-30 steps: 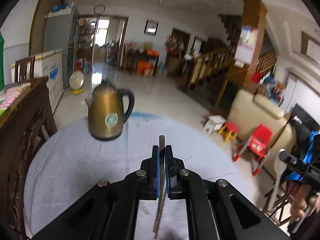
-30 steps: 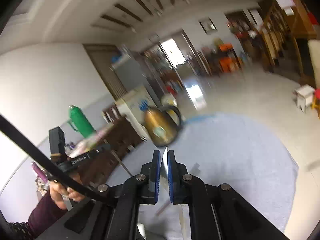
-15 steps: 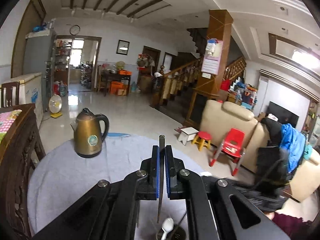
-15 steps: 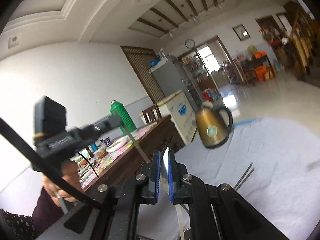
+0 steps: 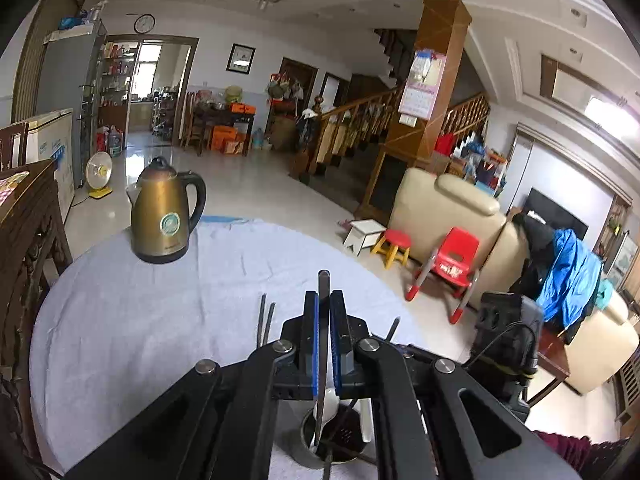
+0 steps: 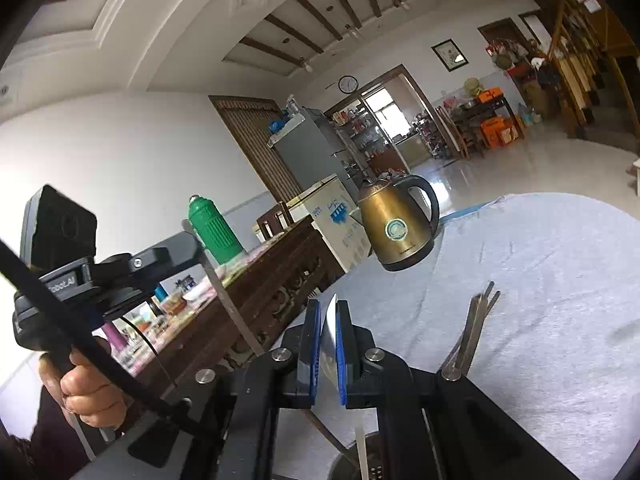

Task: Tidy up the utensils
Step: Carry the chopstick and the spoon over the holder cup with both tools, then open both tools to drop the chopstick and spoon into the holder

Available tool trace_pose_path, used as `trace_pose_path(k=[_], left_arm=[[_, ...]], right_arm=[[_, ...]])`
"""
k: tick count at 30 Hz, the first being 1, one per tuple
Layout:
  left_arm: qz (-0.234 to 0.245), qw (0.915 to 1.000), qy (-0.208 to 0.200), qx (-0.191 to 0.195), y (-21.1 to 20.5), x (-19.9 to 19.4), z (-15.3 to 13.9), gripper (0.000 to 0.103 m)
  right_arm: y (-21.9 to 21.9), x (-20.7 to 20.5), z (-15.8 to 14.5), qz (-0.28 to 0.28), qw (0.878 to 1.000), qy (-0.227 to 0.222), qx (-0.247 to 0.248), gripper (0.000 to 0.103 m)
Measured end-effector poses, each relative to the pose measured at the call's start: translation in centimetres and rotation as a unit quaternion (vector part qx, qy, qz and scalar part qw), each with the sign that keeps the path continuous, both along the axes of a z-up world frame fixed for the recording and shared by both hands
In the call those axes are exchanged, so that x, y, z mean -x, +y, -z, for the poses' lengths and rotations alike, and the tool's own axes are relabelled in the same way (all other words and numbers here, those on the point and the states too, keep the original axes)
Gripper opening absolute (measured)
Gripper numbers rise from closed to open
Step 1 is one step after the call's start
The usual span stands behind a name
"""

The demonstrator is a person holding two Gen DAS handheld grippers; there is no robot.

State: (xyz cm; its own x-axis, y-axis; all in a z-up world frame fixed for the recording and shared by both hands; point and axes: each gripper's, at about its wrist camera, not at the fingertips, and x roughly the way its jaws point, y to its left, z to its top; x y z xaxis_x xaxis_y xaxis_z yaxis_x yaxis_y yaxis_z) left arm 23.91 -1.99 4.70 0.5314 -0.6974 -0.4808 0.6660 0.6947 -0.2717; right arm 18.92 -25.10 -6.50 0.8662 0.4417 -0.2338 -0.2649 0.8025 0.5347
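Note:
My left gripper [image 5: 323,304] is shut on a flat metal utensil handle [image 5: 322,320] that hangs down into a metal utensil cup [image 5: 332,440] below the fingers; a white spoon [image 5: 329,402] stands in the cup. My right gripper [image 6: 328,320] is shut on a shiny flat utensil [image 6: 329,332] that reaches down to the same cup [image 6: 360,468]. A pair of metal chopsticks [image 5: 265,322] lies on the grey tablecloth beyond the cup; it also shows in the right wrist view [image 6: 474,324]. The left gripper unit [image 6: 60,264] shows in the right wrist view, held in a hand.
A bronze electric kettle [image 5: 162,216] stands at the far side of the round table [image 5: 120,320]; it also shows in the right wrist view [image 6: 398,232]. A dark carved wooden cabinet [image 5: 28,240] runs along the table's left. The right gripper unit [image 5: 506,336] is at the right.
Both grippers have moved over the utensil cup, which now shows below each. The chopsticks on the cloth have come into the left view. The utensils stay gripped.

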Motion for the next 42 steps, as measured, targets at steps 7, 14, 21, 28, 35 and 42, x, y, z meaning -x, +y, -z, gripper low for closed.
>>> trace_pose_path(k=[7, 14, 21, 28, 35, 42], left_arm=[[0.009, 0.9993, 0.019, -0.032, -0.4, -0.4, 1.8, 0.005], [0.014, 0.9985, 0.029, -0.044, -0.8, -0.5, 2.9, 0.005], [0.018, 0.9983, 0.029, -0.048, -1.1, -0.5, 2.8, 0.005], [0.039, 0.9965, 0.041, -0.061, -0.8, -0.6, 3.5, 0.005], [0.047, 0.9975, 0.033, -0.042, 0.9, -0.8, 2.1, 0.008], [0.013, 0.9998, 0.012, -0.01, 3.5, -2.6, 0.4, 0.03]], right_arm=[[0.1, 0.4, 1.8, -0.01, 0.999, 0.025, 0.023, 0.008], [-0.4, -0.1, 2.0, 0.001, 0.999, 0.03, 0.018, 0.007], [-1.2, -0.2, -1.3, 0.024, 0.999, -0.032, -0.002, 0.008], [0.1, -0.3, 2.2, 0.035, 0.999, -0.011, 0.033, 0.008], [-0.2, 1.6, 3.6, 0.0, 0.999, 0.009, 0.034, 0.01], [-3.9, 4.1, 1.8, -0.004, 1.0, 0.008, -0.014, 0.018]])
